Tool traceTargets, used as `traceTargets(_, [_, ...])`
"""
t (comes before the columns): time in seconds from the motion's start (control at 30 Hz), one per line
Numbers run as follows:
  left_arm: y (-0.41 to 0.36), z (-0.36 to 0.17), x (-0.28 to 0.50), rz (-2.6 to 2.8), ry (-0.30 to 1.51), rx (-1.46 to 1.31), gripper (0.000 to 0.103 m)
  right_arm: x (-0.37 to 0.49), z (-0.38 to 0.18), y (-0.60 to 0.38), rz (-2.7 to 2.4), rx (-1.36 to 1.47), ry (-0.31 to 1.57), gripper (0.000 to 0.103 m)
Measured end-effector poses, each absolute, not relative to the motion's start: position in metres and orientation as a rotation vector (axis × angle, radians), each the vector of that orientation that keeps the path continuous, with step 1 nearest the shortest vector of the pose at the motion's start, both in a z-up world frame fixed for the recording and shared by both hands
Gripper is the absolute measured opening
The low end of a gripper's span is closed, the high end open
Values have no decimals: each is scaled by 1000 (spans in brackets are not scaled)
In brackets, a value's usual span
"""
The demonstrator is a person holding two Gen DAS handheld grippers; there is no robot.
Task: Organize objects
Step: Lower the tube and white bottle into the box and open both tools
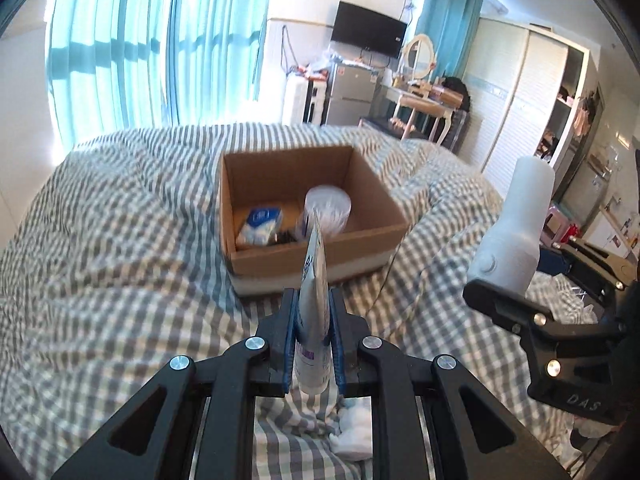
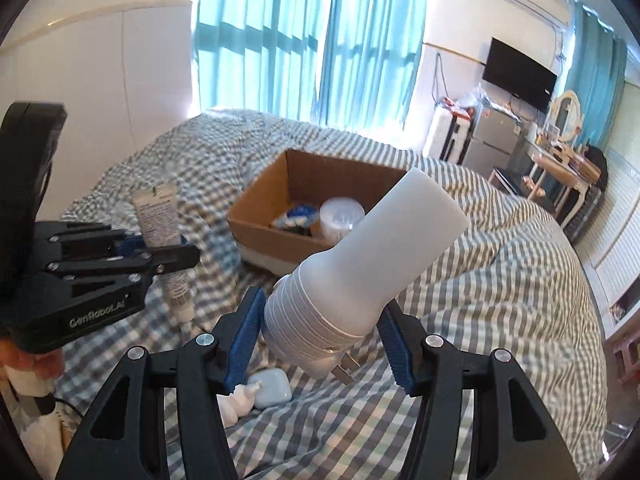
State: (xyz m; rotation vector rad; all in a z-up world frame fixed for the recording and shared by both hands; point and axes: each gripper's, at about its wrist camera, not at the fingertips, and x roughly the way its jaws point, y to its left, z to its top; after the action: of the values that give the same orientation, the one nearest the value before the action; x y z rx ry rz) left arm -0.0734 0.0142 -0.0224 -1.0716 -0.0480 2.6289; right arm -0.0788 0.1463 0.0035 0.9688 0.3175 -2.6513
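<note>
My left gripper [image 1: 313, 330] is clamped on a white cosmetic tube [image 1: 314, 276], which stands upright between the blue pads, its crimped end up and its cap end below the fingers. My right gripper [image 2: 322, 330] holds a white plug-in device [image 2: 360, 276] by its ribbed base; the two metal prongs point down and its wide end tilts toward the cardboard box [image 1: 372, 236].

The box sits on the checked duvet [image 1: 120, 240] near the middle of the bed, open at the top. Inside I see a blue-and-white packet [image 1: 262, 224] at the near left corner and a round clear container [image 1: 327, 208] just beside it. The far half of the box floor is bare.

Both grippers hang above the duvet, before the near edge of the box. Under my right gripper lie a light blue case [image 2: 274, 390] and a white crumpled tissue [image 2: 238, 400], touching each other.
</note>
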Motion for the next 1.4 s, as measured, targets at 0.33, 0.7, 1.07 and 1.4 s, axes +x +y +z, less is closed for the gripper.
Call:
traceTargets(0.33, [9, 33, -113, 2675, -3, -951, 15, -106, 56, 149, -2649, 865, 277, 56])
traceTargets(0.7, [22, 36, -211, 2677, 65, -988, 15, -216, 71, 141, -2657, 906, 245, 56])
traceTargets(1.07, [20, -58, -306, 2604, 0, -1213, 15, -336, -20, 145, -2620, 1132, 209, 56])
traceTargets(1.4, [30, -105, -333, 2532, 41, -1320, 15, -365, -66, 137, -2585, 1189, 279, 57])
